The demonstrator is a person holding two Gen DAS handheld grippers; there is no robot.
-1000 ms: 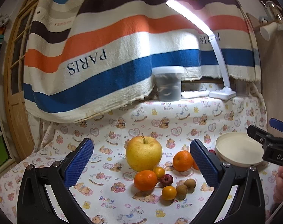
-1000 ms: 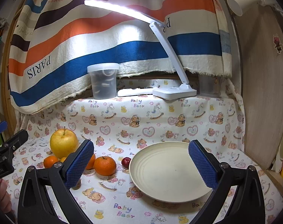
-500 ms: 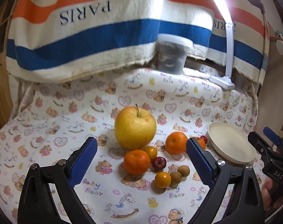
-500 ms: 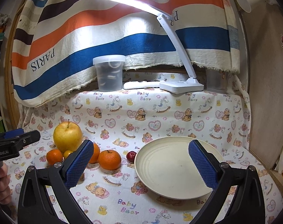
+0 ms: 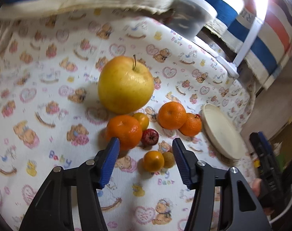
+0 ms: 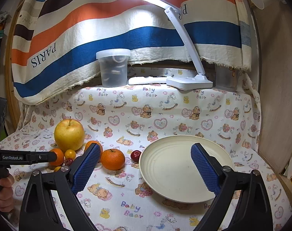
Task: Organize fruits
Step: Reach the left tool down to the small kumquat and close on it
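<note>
The left tool (image 5: 146,146) tilts down over the cluster of fruit on the cloth-covered surface (image 5: 49,96); its jaws have just been closing to a middling gap, and they press on nothing. Seen between its blue pads (image 5: 111,157) in the left wrist view are a small orange fruit (image 5: 153,161) and a brownish round one (image 5: 168,159) touching it, with a dark red fruit (image 5: 150,137) just beyond. A mandarin (image 5: 124,130) sits by the left pad's tip, with a small yellow-orange fruit (image 5: 141,120) behind it, and the large yellow apple (image 5: 125,84) stands behind both. Two more mandarins (image 5: 171,115) lie side by side between the cluster and the cream plate (image 5: 222,134), which holds no fruit. The right tool (image 6: 144,152) hovers with its jaws wide, having just narrowed slightly, nothing between them; the plate lies partly framed by its pads, just beyond its tips. In the right wrist view the left tool's black arm reaches in from the left edge over the fruit, a hand (image 6: 3,190) gripping its handle. At the back stand a lidded plastic tub (image 6: 113,67) and a lit white desk lamp (image 6: 188,80) beneath a striped cloth (image 6: 107,28).
</note>
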